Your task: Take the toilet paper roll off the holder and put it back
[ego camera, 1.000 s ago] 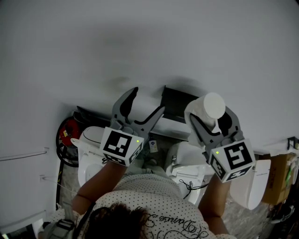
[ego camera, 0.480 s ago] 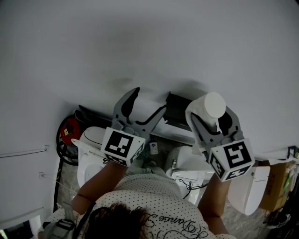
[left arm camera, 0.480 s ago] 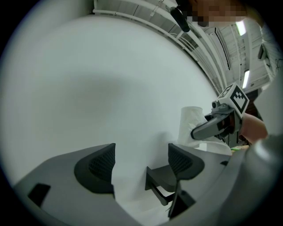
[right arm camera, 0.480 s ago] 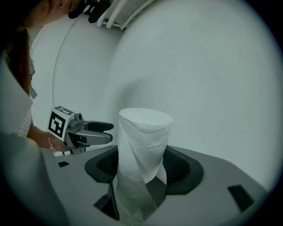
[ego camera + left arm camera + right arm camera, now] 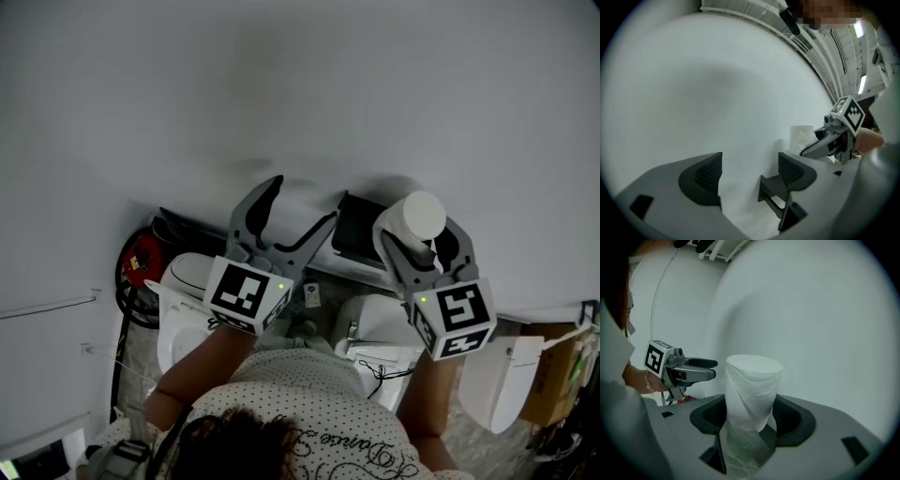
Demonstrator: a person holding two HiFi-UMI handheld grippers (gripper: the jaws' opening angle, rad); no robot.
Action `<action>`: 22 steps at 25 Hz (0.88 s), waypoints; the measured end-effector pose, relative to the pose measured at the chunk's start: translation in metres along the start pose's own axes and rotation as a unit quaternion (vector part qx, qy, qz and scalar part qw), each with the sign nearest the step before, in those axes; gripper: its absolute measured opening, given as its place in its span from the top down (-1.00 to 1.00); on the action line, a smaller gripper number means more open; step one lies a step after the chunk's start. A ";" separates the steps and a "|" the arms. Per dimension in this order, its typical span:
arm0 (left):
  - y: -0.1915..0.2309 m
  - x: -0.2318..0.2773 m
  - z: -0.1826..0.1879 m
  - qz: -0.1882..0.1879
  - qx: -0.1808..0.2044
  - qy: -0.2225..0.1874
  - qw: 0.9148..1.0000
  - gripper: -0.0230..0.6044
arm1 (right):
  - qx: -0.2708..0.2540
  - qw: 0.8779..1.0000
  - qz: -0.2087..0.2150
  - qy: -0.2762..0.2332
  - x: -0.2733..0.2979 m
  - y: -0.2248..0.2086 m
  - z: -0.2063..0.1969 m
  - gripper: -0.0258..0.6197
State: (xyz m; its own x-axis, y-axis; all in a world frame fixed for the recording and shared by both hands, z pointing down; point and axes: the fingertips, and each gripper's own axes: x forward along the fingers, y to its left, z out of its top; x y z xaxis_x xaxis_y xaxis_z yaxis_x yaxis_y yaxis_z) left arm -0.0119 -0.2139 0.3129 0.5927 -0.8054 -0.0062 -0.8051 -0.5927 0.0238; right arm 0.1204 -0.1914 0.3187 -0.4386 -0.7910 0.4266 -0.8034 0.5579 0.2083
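Note:
My right gripper (image 5: 422, 240) is shut on the white toilet paper roll (image 5: 422, 216), which stands upright between the jaws with a loose tail hanging down (image 5: 752, 399). It hovers close to the white wall, just right of the black holder (image 5: 361, 230). My left gripper (image 5: 298, 204) is open and empty, left of the holder and facing the wall. In the left gripper view the holder (image 5: 776, 199) shows low between the open jaws of that gripper (image 5: 747, 173). The roll (image 5: 801, 138) and right gripper (image 5: 834, 136) sit beyond it. The right gripper view shows the left gripper (image 5: 689, 369) at left.
Below my arms stand white toilets (image 5: 375, 323), one more at left (image 5: 183, 281). A red object with dark hose (image 5: 141, 262) lies at far left, a cardboard box (image 5: 558, 361) at far right. The plain white wall (image 5: 281, 94) fills the upper view.
My right gripper has sunk slightly with the roll, nearer the holder. The left gripper has stayed where it was, still open.

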 end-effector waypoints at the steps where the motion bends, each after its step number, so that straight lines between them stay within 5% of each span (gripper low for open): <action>1: -0.001 0.001 0.000 -0.001 0.001 0.000 1.000 -0.21 | 0.003 1.000 0.000 0.001 0.000 0.000 -0.002 0.01; 22: -0.008 0.010 0.000 -0.010 0.006 0.011 1.000 -0.21 | 0.012 1.000 -0.008 0.022 0.011 -0.004 -0.029 0.00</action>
State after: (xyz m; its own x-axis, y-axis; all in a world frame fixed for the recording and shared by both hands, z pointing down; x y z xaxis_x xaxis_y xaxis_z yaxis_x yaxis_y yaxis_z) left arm 0.0006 -0.2166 0.3125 0.6096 -0.7925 0.0159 -0.7927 -0.6095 0.0114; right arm 0.1310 -0.1948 0.3482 -0.4072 -0.7878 0.4621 -0.8204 0.5378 0.1940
